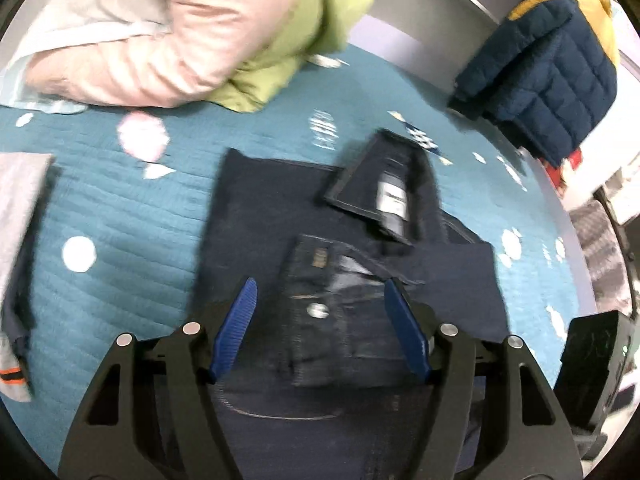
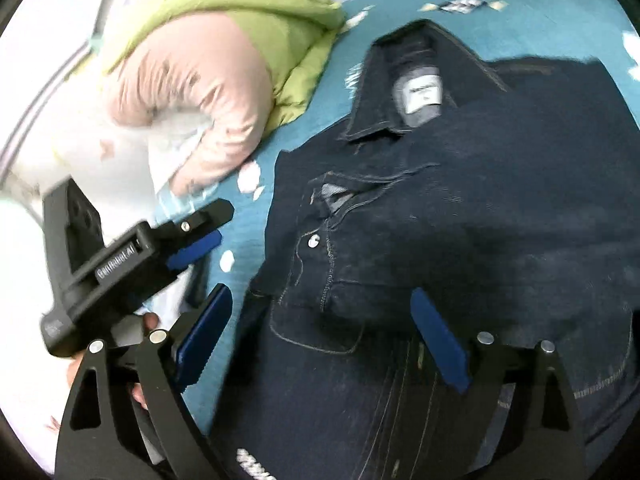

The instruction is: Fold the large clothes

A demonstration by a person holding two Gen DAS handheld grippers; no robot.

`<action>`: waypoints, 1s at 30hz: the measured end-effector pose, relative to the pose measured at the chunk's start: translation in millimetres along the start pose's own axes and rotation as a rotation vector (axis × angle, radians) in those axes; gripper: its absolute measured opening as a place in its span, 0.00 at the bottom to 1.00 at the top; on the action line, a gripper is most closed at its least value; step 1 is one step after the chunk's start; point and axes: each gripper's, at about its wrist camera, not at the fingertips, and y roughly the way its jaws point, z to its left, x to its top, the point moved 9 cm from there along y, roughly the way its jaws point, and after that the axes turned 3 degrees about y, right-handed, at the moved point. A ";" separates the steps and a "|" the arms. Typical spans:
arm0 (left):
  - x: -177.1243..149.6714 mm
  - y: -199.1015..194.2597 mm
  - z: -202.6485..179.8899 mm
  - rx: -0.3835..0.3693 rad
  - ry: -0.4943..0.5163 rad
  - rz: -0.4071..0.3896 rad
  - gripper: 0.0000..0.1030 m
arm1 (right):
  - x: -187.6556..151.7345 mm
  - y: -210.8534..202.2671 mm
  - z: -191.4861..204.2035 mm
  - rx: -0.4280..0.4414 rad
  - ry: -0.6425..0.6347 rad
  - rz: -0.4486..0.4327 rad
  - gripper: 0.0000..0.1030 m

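Denim jacket [image 2: 460, 208] on bed [image 1: 132, 208], collar toward far edge. Right gripper [image 2: 324, 340] wide, empty (nearer, over the hem); left gripper [image 1: 320, 328] part-open, empty.

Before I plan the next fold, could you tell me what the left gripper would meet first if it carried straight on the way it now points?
Most likely the dark denim jacket: the left gripper, jaws open and empty, points down at its snap-buttoned sleeve cuff, though depth is unclear.
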 end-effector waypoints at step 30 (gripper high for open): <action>81.7 129.0 102.1 0.185 0.019 0.301 0.75 | 163.2 -17.5 -209.4 -0.443 0.219 0.042 0.57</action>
